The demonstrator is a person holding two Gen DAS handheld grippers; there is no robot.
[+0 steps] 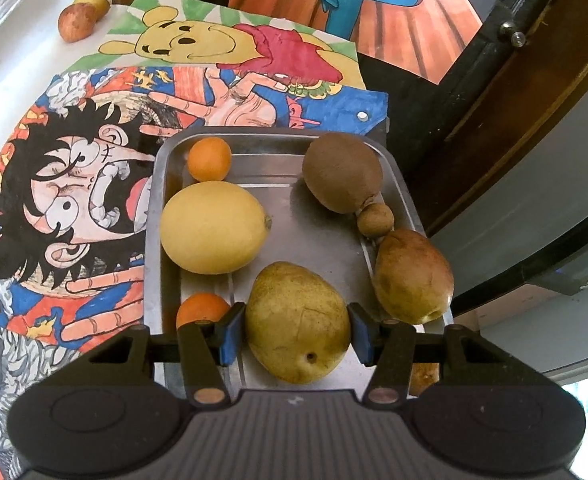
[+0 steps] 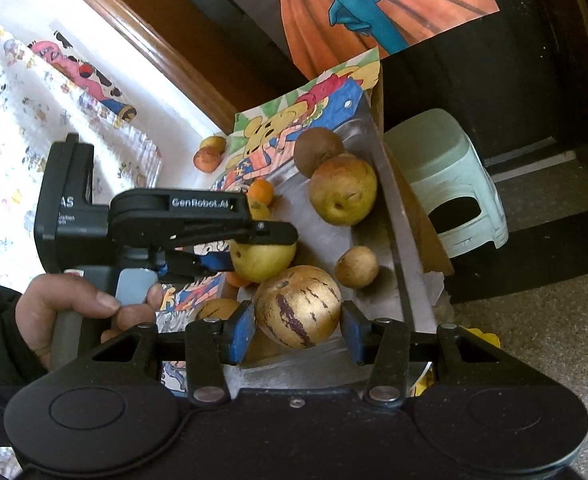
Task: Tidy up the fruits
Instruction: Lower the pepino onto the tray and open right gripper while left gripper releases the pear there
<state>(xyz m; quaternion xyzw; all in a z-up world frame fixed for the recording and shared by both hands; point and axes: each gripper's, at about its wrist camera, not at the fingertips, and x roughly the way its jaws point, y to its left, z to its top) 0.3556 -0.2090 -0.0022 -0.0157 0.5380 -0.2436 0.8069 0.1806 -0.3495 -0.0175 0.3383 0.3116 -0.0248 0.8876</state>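
The left gripper [image 1: 297, 330] has its blue pads clamped on a speckled yellow-green pear [image 1: 296, 322] above the shiny metal tray [image 1: 314, 232]. The right gripper [image 2: 297, 330] stands apart around a round golden melon with purple stripes [image 2: 297, 306]; contact with its pads is unclear.

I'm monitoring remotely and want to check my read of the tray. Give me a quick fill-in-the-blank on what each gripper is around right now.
1. The left gripper has its pads on either side of a yellow-green ____.
2. The right gripper frames a golden fruit marked with ____ streaks.
3. The fruits sit in a ____ tray.
4. Two small apples lie ____ the tray, on the white surface.

Missing words: pear; purple; metal; outside
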